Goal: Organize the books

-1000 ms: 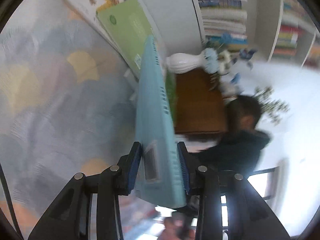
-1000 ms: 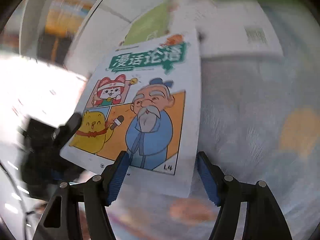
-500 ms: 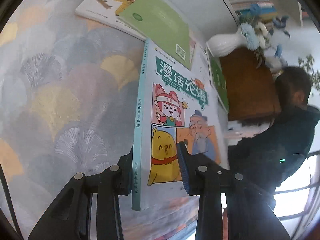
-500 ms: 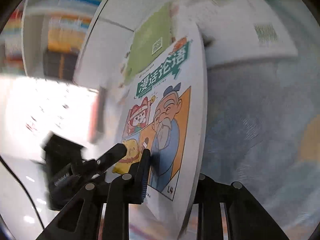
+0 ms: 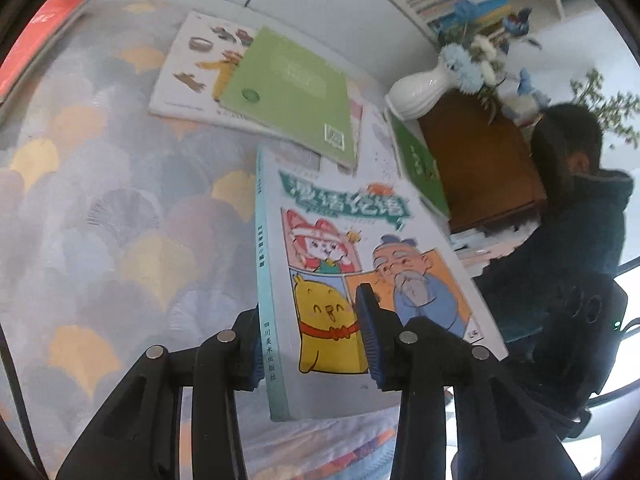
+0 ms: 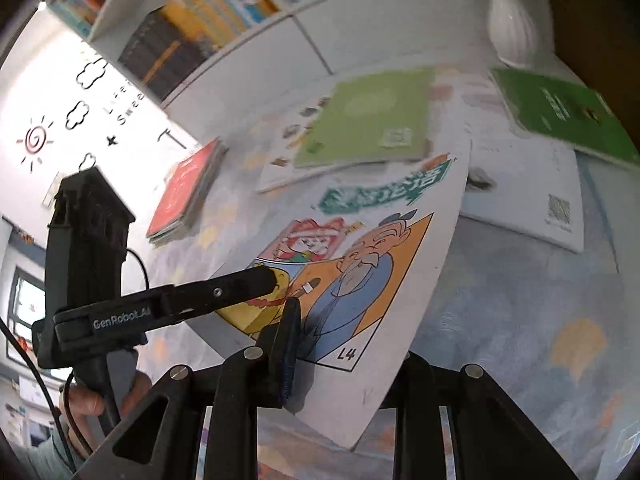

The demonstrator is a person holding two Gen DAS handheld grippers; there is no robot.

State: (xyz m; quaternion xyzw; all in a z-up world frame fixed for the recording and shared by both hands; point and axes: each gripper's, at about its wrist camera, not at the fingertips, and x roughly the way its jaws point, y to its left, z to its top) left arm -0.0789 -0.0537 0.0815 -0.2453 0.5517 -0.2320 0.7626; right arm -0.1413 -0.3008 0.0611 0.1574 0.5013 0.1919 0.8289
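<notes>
A cartoon-cover book (image 5: 360,248) with a teal spine is held up, tilted, above the patterned tablecloth (image 5: 120,220). My left gripper (image 5: 310,320) clamps its spine end, one pad on the cover and one behind; its jaws are easing open slightly, with the book still pressed between them. My right gripper (image 6: 348,356) is shut on the same book (image 6: 384,264) at its lower corner, its right finger hidden behind the pages. In the right wrist view the left gripper (image 6: 256,280) reaches in from the left onto the cover, held by a hand (image 6: 80,400).
On the cloth lie a light green book (image 5: 288,92) over a white picture book (image 5: 188,76), a dark green book (image 5: 420,168), a red book (image 5: 36,36) and a white book (image 6: 532,196). A white vase (image 5: 416,88), full bookshelves (image 6: 208,12) and a seated person (image 5: 572,232) are behind.
The book has turned from spine-on to cover-up and risen off the cloth. My right gripper went from wide open around the book's corner to shut on it.
</notes>
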